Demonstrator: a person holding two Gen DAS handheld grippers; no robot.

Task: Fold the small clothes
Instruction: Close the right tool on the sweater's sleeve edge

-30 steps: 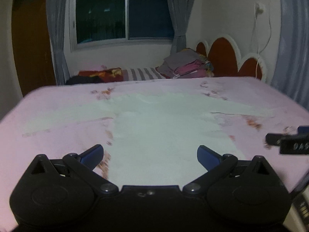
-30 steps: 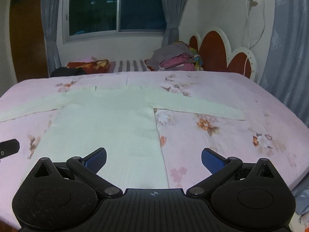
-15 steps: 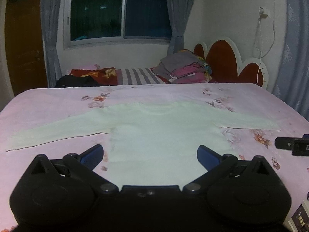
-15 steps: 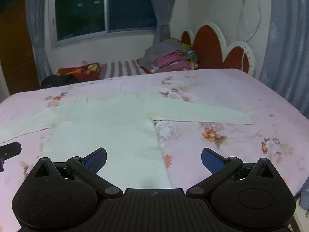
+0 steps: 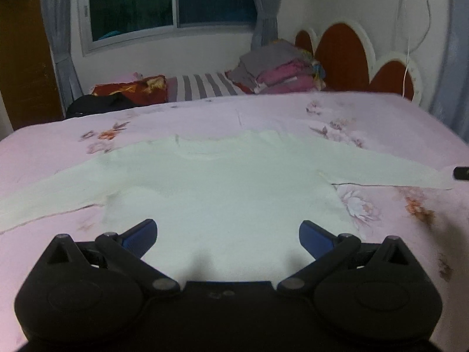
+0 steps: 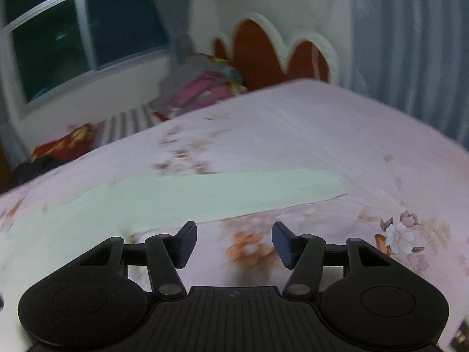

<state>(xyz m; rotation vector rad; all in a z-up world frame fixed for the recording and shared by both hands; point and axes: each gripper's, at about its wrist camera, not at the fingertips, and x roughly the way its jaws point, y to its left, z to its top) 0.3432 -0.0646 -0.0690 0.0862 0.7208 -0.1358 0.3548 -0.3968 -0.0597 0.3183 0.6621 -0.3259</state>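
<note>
A pale green long-sleeved top lies flat on the pink floral bed sheet, both sleeves spread out to the sides. My left gripper is open and empty, hovering over the top's lower body. My right gripper is open, jaws partly drawn in, empty, just in front of the top's right sleeve, near the sleeve's lower edge. The right gripper's tip also shows at the right edge of the left wrist view, by the cuff.
A pile of folded clothes and a striped pillow lie at the bed's far side under the window. A red and white headboard stands at the right. A dark garment lies at the far left.
My right gripper has swung right and moved close to the right sleeve, its jaws narrowing. My left gripper has moved in slightly over the top's body.
</note>
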